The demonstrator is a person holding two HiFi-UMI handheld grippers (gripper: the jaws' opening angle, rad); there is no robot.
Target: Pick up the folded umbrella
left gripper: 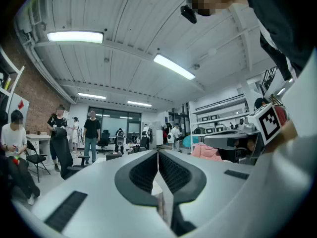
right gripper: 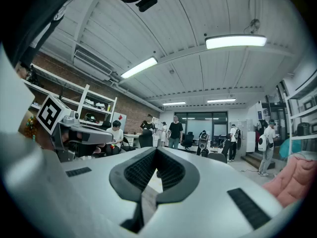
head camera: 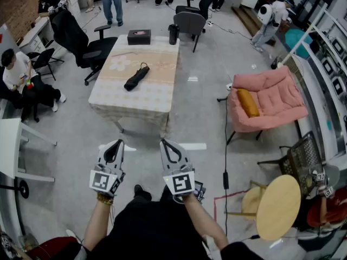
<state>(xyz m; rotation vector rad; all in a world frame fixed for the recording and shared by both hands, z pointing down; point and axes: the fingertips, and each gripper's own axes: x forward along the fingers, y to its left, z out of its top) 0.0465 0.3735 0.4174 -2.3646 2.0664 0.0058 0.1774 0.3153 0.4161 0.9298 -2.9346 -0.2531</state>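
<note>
The folded black umbrella [head camera: 136, 77] lies slantwise on the cloth-covered table [head camera: 153, 98], near its middle. Both grippers are held side by side in front of the person, well short of the table's near edge, pointing level toward it. My left gripper [head camera: 118, 142] is shut with nothing between its fingers; in the left gripper view its jaws [left gripper: 158, 153] meet tip to tip. My right gripper [head camera: 164, 141] is shut and empty as well, its ribbed pads [right gripper: 156, 151] closed together. The umbrella does not show in either gripper view.
A black box [head camera: 139, 37] and a dark cup [head camera: 173, 34] stand at the table's far end. Office chairs [head camera: 87, 47] flank the table. A pink lounge chair [head camera: 268, 102] is at the right, a round wooden table [head camera: 278, 207] at the near right. Seated people [head camera: 19, 75] are at the left.
</note>
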